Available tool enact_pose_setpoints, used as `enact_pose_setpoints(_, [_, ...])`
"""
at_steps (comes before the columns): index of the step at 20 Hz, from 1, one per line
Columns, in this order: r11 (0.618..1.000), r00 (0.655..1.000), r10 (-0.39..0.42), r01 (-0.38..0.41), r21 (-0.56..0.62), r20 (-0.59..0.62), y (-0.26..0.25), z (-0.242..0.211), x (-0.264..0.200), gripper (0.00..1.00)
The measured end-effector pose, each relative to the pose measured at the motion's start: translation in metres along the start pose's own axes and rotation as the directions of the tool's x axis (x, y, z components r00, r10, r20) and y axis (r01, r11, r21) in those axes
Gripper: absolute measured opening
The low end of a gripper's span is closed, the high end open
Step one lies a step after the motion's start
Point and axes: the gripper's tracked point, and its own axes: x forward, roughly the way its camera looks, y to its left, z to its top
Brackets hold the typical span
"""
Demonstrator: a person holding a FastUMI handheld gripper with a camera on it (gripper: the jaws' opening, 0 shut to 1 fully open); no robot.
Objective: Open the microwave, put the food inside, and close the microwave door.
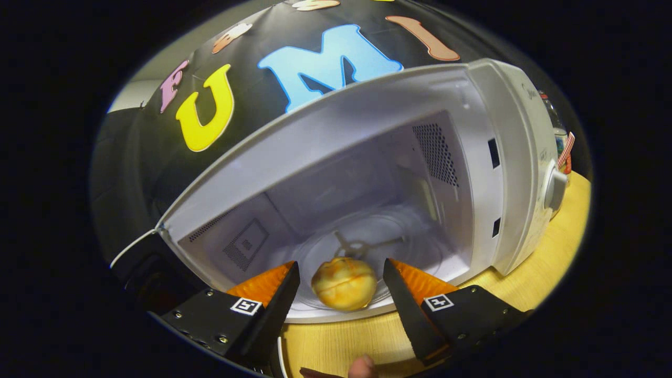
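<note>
The microwave (367, 173) stands open on the desk (546, 283), its cavity fully exposed, and the food (344, 282), a round yellowish bun-like piece, is seen lying at the front of the glass turntable (399, 236), just inside the sill. The tool (341, 278) is held spread wide, its fingers standing on either side of the food with clear gaps left on both sides; nothing is being gripped. The food may be judged as already set down, so that the step in hand is the withdrawal of the tool ahead of closing the door.

That withdrawal is best made straight back along the line of the fingers, kept level, so that neither finger is dragged against the food or knocked on the front sill. The fingers should be left spread until they are well outside the cavity. The food sits close to the front rim of the turntable; whether it would be cleared by the shutting door cannot be told with certainty through the curved lens, and a gentle nudge inward might be considered.

The desk is of pale wood and bare in front of the microwave. The control knob (555, 189) is seen on the right-hand panel, and a bottle (557, 131) stands behind that side. The door itself is only dimly made out at the dark left, so its swing should be checked before it is pushed.
</note>
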Motion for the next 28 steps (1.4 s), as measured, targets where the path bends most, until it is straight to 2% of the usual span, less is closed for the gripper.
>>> enact_pose_setpoints(3, [0.998, 0.997, 0.068, -0.068, -0.005, -0.026, 0.02, 0.004, -0.032, 0.96])
enact_pose_setpoints(6, [0.984, 0.985, 0.168, -0.169, -0.053, -0.027, 0.04, 0.009, -0.083, 0.97])
enact_pose_setpoints(13, [0.91, 0.927, 0.37, -0.348, -0.224, 0.064, 0.087, 0.054, -0.223, 0.96])
enact_pose_setpoints(20, [0.795, 0.829, 0.558, -0.52, -0.312, 0.039, 0.151, 0.04, -0.32, 0.96])
enact_pose_setpoints(23, [0.733, 0.787, 0.616, -0.579, -0.357, -0.013, 0.184, 0.008, -0.343, 0.96])
enact_pose_setpoints(25, [0.676, 0.758, 0.648, -0.618, -0.401, -0.077, 0.205, -0.024, -0.358, 0.96])
enact_pose_setpoints(28, [0.606, 0.706, 0.701, -0.664, -0.438, -0.102, 0.233, -0.058, -0.38, 0.96])
